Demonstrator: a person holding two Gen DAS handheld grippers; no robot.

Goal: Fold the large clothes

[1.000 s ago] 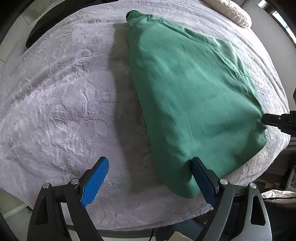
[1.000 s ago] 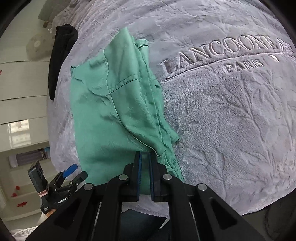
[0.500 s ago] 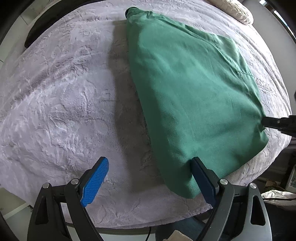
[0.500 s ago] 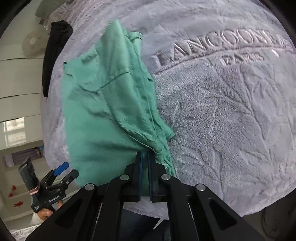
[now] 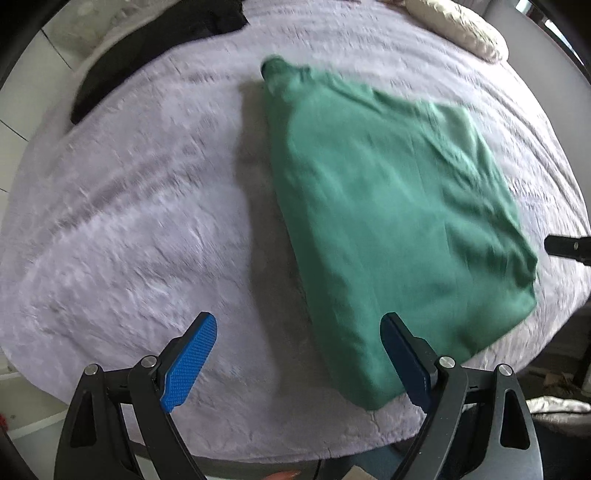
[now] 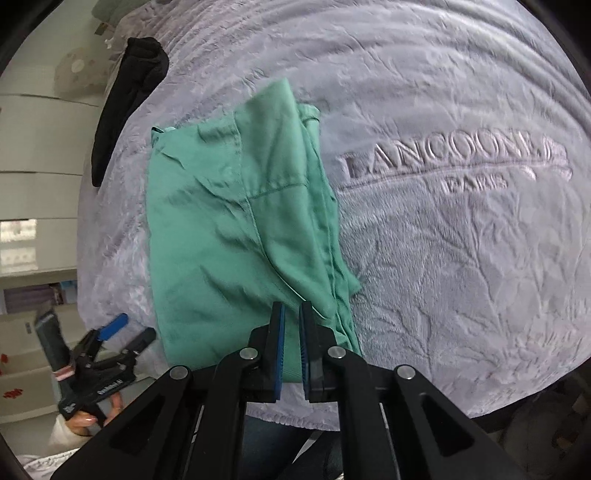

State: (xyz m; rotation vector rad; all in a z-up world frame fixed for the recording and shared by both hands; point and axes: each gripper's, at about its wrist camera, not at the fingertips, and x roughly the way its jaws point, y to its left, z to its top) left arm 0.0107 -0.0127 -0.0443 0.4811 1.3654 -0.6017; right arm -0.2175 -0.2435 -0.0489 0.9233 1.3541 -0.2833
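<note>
A folded green garment [image 5: 388, 221] lies on the bed, spread over a pale lilac plush blanket [image 5: 129, 221] whose embossed lettering reads "LANCOONE… PARIS" in the right wrist view, just to the right of the cloth. The garment sits toward the near edge of the bed, its narrow end pointing away toward the far side, with seams and a stitched panel showing along its right-hand fold [image 6: 258, 206]. The left gripper [image 5: 299, 354] hovers over the near edge of the blanket with its blue-padded fingers [image 5: 188, 362] spread wide and nothing between them; its right finger sits just in front of the garment's near corner, though I cannot tell whether it touches the cloth. The right gripper [image 6: 291, 321] is at the garment's near right edge, its jaws parted only by a narrow gap; green cloth shows through that gap, but the pads do not look pressed onto it. A black garment [image 6: 125, 110] lies well apart at the far left of the bed, and a cream pillow [image 5: 461, 33] rests at the far edge.
</note>
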